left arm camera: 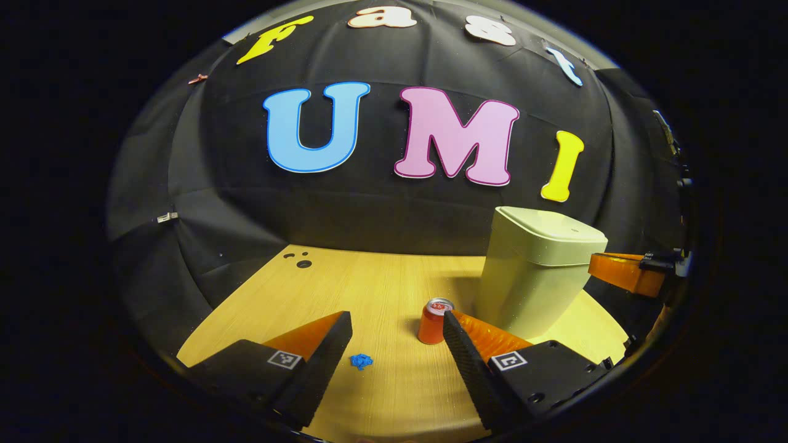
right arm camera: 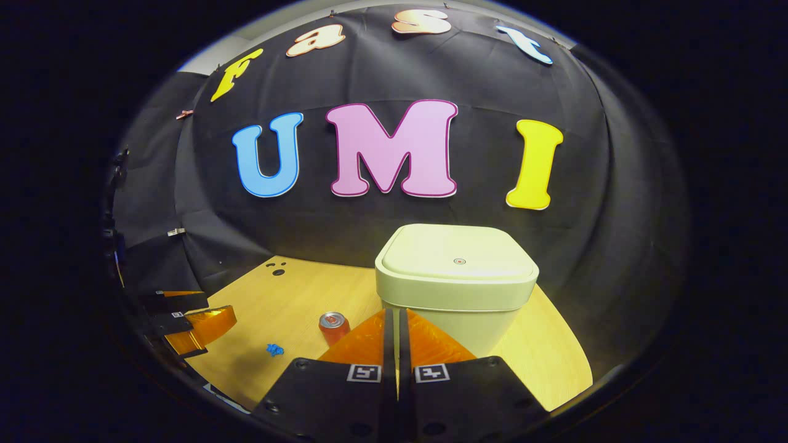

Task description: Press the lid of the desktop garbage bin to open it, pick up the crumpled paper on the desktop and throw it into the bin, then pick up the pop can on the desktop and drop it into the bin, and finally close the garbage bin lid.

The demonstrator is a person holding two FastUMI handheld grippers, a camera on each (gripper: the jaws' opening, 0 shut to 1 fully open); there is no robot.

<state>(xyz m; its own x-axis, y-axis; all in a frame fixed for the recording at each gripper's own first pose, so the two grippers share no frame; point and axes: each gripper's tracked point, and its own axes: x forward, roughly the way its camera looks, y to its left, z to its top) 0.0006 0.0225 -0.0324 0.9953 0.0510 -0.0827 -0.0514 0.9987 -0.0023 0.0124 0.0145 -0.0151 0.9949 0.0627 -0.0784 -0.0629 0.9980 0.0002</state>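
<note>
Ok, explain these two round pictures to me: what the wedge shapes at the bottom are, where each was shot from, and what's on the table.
Each picture comes from a camera riding on a hand-held two-finger gripper; the wedges are that gripper's own fingers. In the left gripper view the left gripper is open and empty. In the right gripper view the right gripper is shut, holding nothing, pointed at the garbage bin, whose lid is closed. On the wooden table stand the bin and a pop can, with a small blue crumpled paper lying nearby.

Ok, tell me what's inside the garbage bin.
That cannot be seen: the garbage bin has its lid shut flat on top, covering the inside. The pop can and the crumpled paper lie outside it on the desktop.
</note>
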